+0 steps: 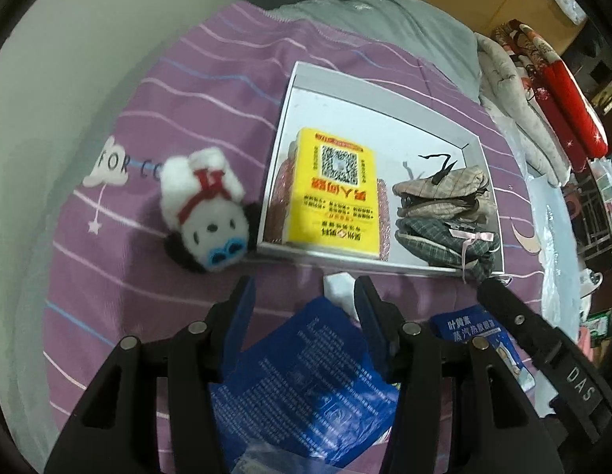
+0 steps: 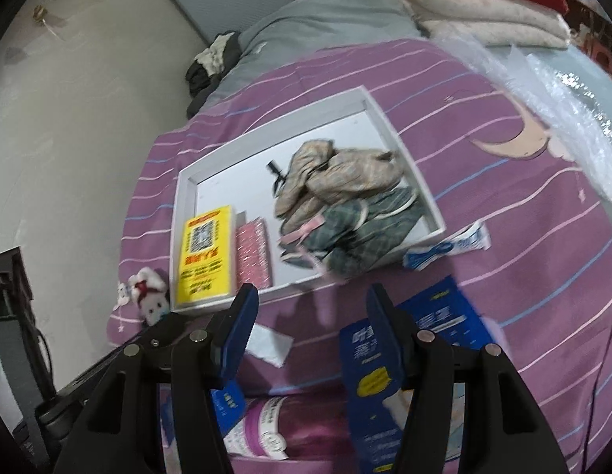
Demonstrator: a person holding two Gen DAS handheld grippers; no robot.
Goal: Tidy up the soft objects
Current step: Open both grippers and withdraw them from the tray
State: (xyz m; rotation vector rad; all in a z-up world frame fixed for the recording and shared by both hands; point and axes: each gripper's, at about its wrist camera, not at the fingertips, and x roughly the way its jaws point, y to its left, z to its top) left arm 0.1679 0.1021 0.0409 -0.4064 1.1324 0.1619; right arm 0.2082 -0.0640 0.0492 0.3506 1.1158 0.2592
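A white shallow box lies on the purple striped bed cover. It holds a yellow QR-code pack over a pink glittery item, and a pile of plaid cloths. A white plush dog with red straps and blue goggles lies left of the box. My left gripper is open above a blue packet. My right gripper is open and empty, with a blue sachet under its right finger.
Other blue sachets and a white wrapper lie near the box's front edge. Grey bedding, folded pale and red quilts and clear plastic lie at the far and right sides. A wall is on the left.
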